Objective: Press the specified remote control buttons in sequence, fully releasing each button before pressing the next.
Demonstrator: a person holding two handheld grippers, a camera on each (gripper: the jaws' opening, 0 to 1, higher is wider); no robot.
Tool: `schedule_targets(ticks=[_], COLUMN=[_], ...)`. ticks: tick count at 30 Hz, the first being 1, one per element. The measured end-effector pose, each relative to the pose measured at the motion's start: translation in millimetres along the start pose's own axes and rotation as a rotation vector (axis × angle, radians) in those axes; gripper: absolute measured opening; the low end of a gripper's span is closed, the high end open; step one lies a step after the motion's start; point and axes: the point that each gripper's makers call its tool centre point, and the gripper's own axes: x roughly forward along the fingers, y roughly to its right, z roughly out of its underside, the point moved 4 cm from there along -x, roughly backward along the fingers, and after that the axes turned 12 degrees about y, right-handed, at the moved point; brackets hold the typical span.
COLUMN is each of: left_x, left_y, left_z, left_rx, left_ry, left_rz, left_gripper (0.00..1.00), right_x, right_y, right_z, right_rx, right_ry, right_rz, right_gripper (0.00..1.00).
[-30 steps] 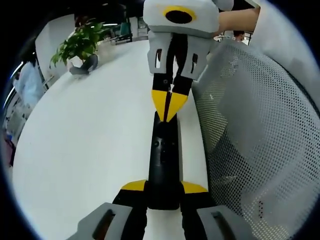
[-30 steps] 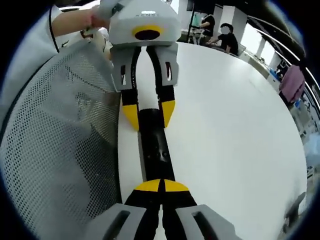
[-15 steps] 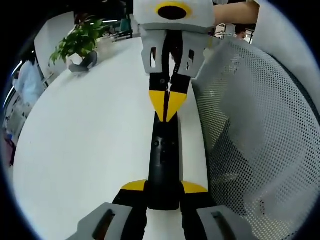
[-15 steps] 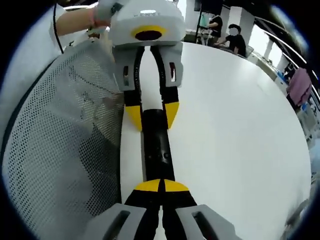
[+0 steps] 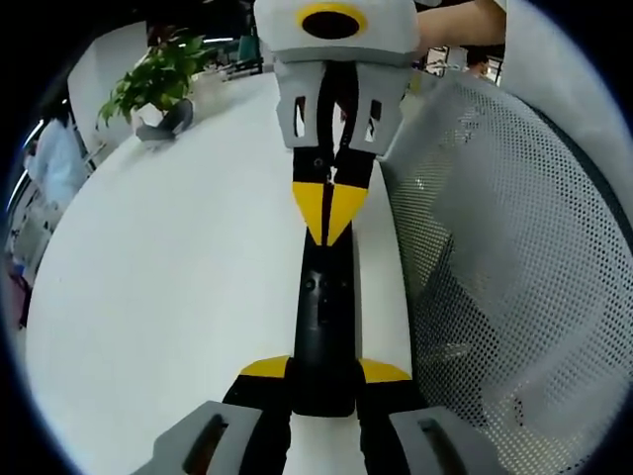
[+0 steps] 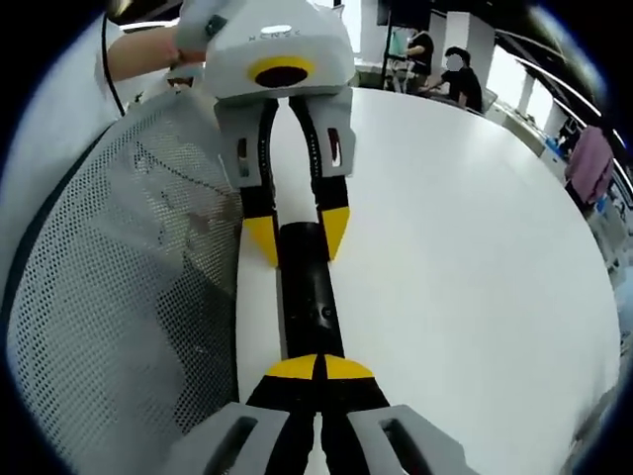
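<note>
Black, rigid plastic, the remote control (image 5: 323, 327) lies above the white worktop (image 5: 168, 277), its near end pinched between the left gripper (image 5: 323, 381) tips. It should handle light, stiff and somewhat slippery; hold it by the long edges. The right gripper (image 6: 318, 368), tips pressed together, sits on its face near the buttons (image 6: 323, 313). Button legends are illegible. A mesh chair back (image 5: 504, 277) stands beside it.

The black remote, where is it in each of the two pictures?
Left gripper view: the remote runs up the middle, its near end clamped in the left gripper, the shut right gripper on its far end.
Right gripper view: the remote again runs up the middle, from the right gripper to the left gripper.
Shared landmark: the mesh chair back, beside the white table.
</note>
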Motion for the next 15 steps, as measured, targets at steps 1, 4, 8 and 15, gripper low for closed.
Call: schedule_targets(ticks=[1,4,8,15], left_x=[-0.2,-0.7,-1.1,-1.6], left_y=[0.0,0.0,0.0,0.3], left_z=[0.1,0.5,0.1,0.6], left_rx=[0.000,-0.003,-0.001,-0.002], left_ry=[0.001,0.007,0.007,0.012], left_rz=[0.000,-0.002,-0.001,-0.003], left_gripper=[0.24,0.24,0.24,0.24], right_x=[-0.2,-2.1,0.2,2.8], right_y=[0.1,-0.1,-2.2,-4.5], right_z=[0.4,2.4,0.1,-3.3], right_rx=[0.015,0.053,0.035,0.008], right_ry=[0.011,0.048,0.049,0.033], right_rz=[0.006,0.033,0.049,0.047], right_gripper=[0.00,0.00,0.00,0.00])
